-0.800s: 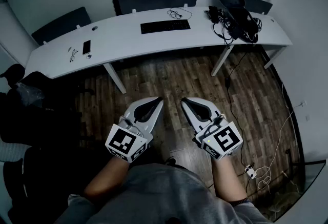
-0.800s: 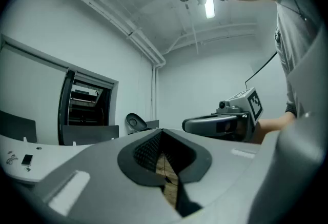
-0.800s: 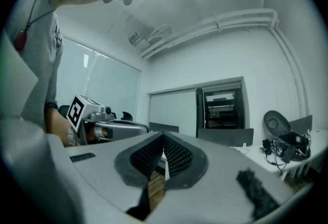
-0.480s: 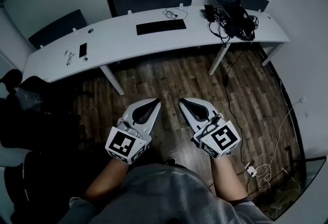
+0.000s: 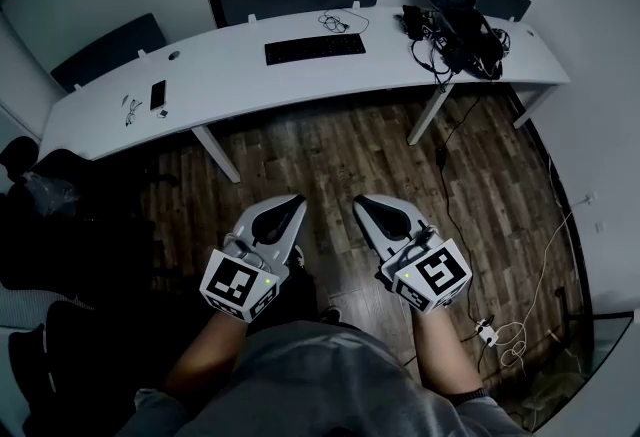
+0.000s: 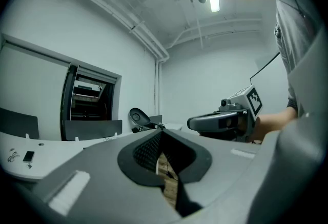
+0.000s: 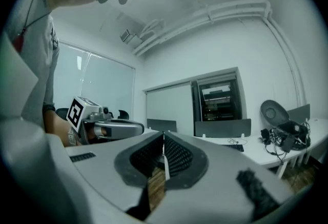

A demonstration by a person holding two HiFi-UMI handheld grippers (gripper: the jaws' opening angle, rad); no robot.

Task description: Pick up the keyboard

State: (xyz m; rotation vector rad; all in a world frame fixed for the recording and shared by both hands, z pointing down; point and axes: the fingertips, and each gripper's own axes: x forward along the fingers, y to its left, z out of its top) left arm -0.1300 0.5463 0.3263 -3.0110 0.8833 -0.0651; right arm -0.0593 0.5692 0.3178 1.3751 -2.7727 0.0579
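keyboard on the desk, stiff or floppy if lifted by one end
The keyboard looks like a long, flat, rigid slab, so probably stiff but inclined to tip from a one-end grip. It lies flat on the smooth white desk, so a push would likely slide it.

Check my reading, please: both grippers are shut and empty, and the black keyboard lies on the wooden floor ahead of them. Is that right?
No. The head view shows the black keyboard on the white desk, not on the wooden floor. The rest holds: left gripper and right gripper are shut and empty.
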